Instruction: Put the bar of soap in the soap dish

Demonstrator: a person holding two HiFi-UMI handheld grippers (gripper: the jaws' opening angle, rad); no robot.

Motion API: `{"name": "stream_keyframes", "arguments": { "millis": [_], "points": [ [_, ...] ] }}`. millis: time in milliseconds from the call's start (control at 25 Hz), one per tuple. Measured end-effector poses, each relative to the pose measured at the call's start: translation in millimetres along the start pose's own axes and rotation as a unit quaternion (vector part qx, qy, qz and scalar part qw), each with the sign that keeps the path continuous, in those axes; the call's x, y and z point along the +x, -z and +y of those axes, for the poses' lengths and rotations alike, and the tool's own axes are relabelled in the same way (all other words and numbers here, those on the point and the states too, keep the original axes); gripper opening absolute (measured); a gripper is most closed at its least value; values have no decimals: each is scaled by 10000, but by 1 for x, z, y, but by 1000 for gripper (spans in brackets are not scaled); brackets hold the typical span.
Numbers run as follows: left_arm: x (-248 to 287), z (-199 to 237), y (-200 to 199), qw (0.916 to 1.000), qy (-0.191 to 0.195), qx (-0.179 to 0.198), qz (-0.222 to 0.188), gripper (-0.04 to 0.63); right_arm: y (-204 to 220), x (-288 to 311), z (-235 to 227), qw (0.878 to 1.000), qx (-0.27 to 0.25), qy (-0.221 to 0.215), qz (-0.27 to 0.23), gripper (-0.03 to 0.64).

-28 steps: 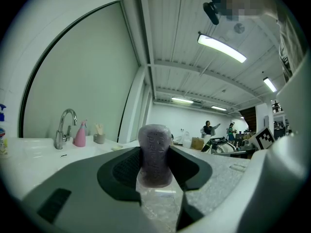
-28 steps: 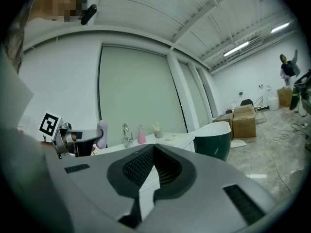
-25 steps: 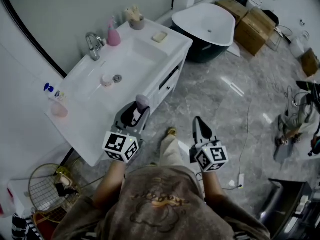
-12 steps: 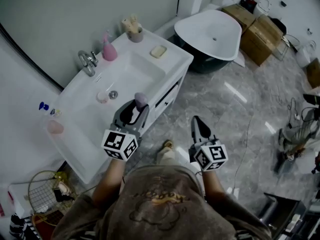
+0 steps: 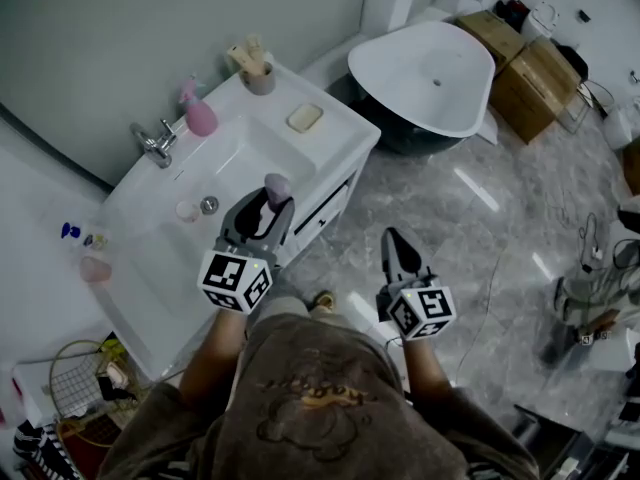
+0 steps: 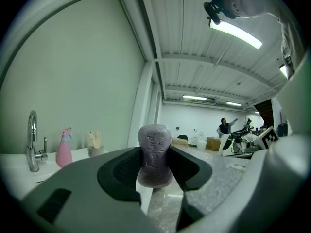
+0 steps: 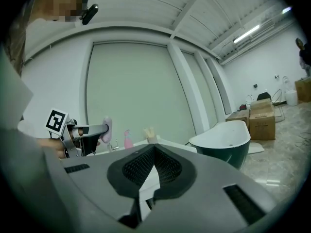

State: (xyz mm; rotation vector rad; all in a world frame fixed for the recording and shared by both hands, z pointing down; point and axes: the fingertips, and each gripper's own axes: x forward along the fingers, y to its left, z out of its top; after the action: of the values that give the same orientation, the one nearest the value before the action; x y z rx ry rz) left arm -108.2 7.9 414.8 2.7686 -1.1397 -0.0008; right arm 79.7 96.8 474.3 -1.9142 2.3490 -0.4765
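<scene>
My left gripper (image 5: pixel 270 204) is shut on a mauve bar of soap (image 5: pixel 277 189), which stands upright between the jaws above the front edge of the white vanity (image 5: pixel 345 103). In the left gripper view the soap (image 6: pixel 154 154) fills the gap of that gripper (image 6: pixel 154 171). A beige soap dish (image 5: pixel 304 118) lies on the counter's right part, beyond the soap and apart from it. My right gripper (image 5: pixel 397 248) hangs over the grey floor, shut with nothing in it (image 7: pixel 153 171). The right gripper view also catches the left gripper (image 7: pixel 92 129) with the soap (image 7: pixel 107 128).
On the vanity are a sink basin (image 5: pixel 235 168), a chrome faucet (image 5: pixel 155 145), a pink spray bottle (image 5: pixel 199 116) and a cup of brushes (image 5: pixel 259 76). A white bathtub (image 5: pixel 435 73) and cardboard boxes (image 5: pixel 535 68) stand behind. A wire basket (image 5: pixel 80 383) sits low left.
The head view has swung, so the vanity now sits lower and further left in it. Both grippers keep the same pose, and the soap stays gripped.
</scene>
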Motion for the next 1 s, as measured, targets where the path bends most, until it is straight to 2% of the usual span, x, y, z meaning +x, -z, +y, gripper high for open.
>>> {"name": "stream_keyframes", "arguments": {
  "millis": [120,320,600,1000],
  "points": [
    [17,3,-1,10000,-73,26,41,178,-5,9,-14,9999,117,-56,-106,-5],
    [45,13,-5,9999,-89,77,48,178,-5,28,-37,10000,-53,5,-7,-5],
    [98,31,-8,9999,-81,48,44,178,-14,60,-70,9999,9,158,46,-5],
    [178,77,-11,9998,-80,-63,146,178,-46,145,-102,9999,58,93,39,-5]
  ]
}}
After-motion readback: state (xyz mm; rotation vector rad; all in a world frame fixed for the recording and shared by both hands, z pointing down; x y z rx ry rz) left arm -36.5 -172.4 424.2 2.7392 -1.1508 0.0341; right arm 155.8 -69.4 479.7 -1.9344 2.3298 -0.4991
